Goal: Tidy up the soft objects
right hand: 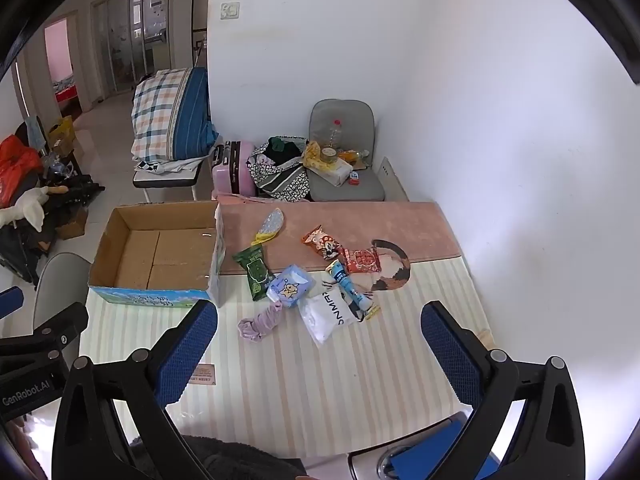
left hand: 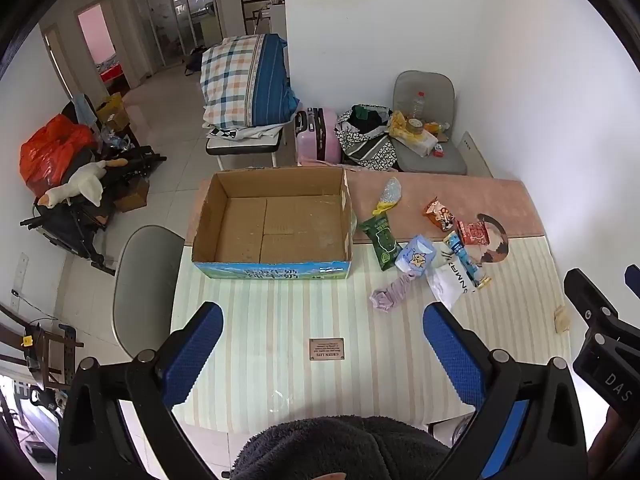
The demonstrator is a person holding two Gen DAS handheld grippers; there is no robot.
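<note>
Soft objects lie in a loose cluster on the table point(right hand: 280, 380), right of the cardboard box point(right hand: 160, 256), w/ none in either claw. Box sits open and bare inside, at the table's left-rear part, its printed blue-green side facing you.

In the cluster: a lilac scrunchie point(right hand: 260, 322) nearest you, a white pouch point(right hand: 326, 314) just right of it, a light-blue star packet point(right hand: 289, 286) behind the scrunchie, touching the dark green packet point(right hand: 255, 270) on its left. A blue tube-shaped pack point(right hand: 348, 288) lies along the white pouch's right edge. Further back: a red packet point(right hand: 362, 261), an orange cartoon packet point(right hand: 322, 242), and a grey-and-yellow item point(right hand: 269, 226) alone near the box's far corner.

Your left claw point(left hand: 322, 354) is released, fingers fully spread, hovering over bare striped cloth in front of the box. Your right claw point(right hand: 318, 350) is also spread wide, nothing between the pads, over the table just short of the scrunchie & pouch.
</note>
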